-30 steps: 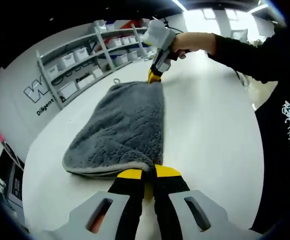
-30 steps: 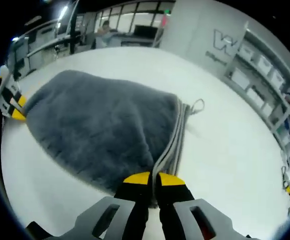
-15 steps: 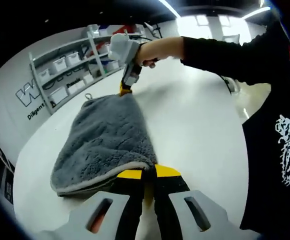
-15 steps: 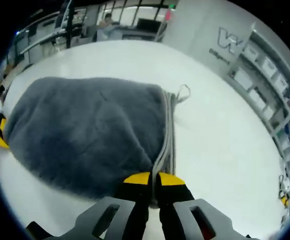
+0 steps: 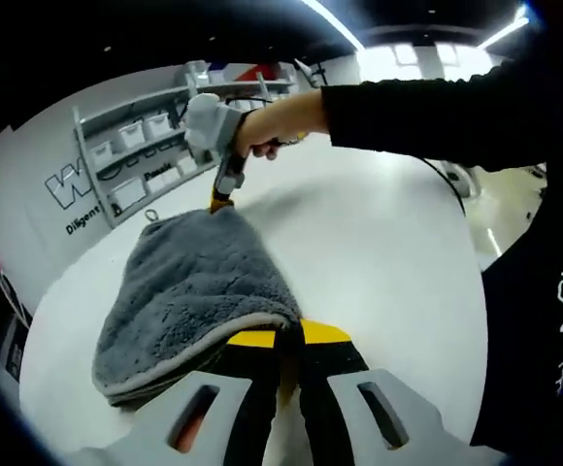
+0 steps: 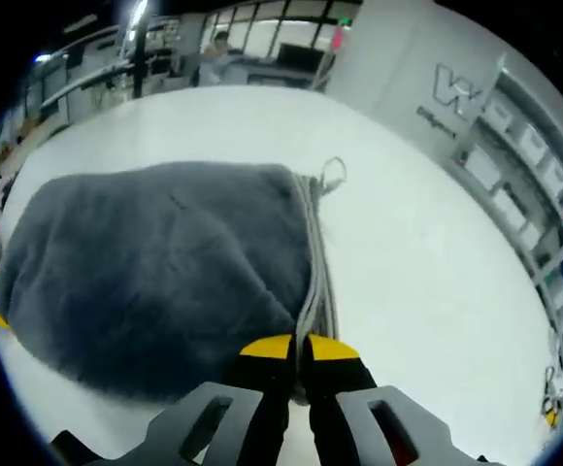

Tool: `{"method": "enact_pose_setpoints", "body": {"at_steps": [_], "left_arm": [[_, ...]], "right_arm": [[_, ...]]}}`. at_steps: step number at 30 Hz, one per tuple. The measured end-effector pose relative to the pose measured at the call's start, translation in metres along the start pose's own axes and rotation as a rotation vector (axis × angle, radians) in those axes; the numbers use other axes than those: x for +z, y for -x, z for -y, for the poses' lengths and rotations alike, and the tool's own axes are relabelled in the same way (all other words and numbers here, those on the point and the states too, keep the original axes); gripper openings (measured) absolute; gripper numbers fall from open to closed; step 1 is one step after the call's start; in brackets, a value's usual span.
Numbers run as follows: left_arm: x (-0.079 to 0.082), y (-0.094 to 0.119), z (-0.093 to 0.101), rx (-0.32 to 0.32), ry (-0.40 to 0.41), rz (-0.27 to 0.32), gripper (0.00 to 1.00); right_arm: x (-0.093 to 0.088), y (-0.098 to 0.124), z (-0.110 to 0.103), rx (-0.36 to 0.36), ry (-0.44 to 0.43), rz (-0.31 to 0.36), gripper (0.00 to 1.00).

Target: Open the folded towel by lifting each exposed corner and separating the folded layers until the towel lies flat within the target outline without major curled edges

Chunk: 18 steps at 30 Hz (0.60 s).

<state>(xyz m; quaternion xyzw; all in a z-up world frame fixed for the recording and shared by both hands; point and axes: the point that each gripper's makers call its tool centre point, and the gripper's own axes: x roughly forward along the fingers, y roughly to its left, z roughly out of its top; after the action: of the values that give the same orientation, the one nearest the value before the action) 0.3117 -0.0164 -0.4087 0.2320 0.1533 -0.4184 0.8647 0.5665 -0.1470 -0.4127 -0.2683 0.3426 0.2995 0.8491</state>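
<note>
The grey towel [image 5: 189,291] lies folded on the white surface [image 5: 379,252], stretched between the two tools. In the left gripper view the left tool [image 5: 280,337] has its yellow-tipped jaws pressed together on the near corner of the towel, where a pale hem curls over the stacked layers. At the towel's far end the right tool [image 5: 220,202] pinches the opposite corner, gripped by a hand [image 5: 267,124] coming out of a black sleeve [image 5: 427,102]. A small hanging loop [image 5: 151,217] sticks out of the far edge just left of that tool. In the right gripper view the right tool [image 6: 298,345] is clamped on the towel's [image 6: 155,262] hemmed edge, the layered grey hems running away from it toward the loop [image 6: 333,175]. Shelves with white bins [image 5: 131,136] stand along the far wall, beside dark lettering [image 5: 73,184].
</note>
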Motion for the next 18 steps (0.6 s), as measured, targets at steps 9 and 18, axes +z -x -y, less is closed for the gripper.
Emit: {"method": "enact_pose_setpoints", "body": {"at_steps": [9, 18], "left_arm": [[0.010, -0.013, 0.011, 0.031, -0.086, 0.003, 0.05], [0.017, -0.022, 0.019, 0.020, -0.123, 0.016, 0.05]], "right_arm": [[0.024, -0.019, -0.009, 0.000, 0.122, -0.012, 0.00], [0.044, -0.034, -0.013, 0.027, 0.121, -0.002, 0.00]]}}
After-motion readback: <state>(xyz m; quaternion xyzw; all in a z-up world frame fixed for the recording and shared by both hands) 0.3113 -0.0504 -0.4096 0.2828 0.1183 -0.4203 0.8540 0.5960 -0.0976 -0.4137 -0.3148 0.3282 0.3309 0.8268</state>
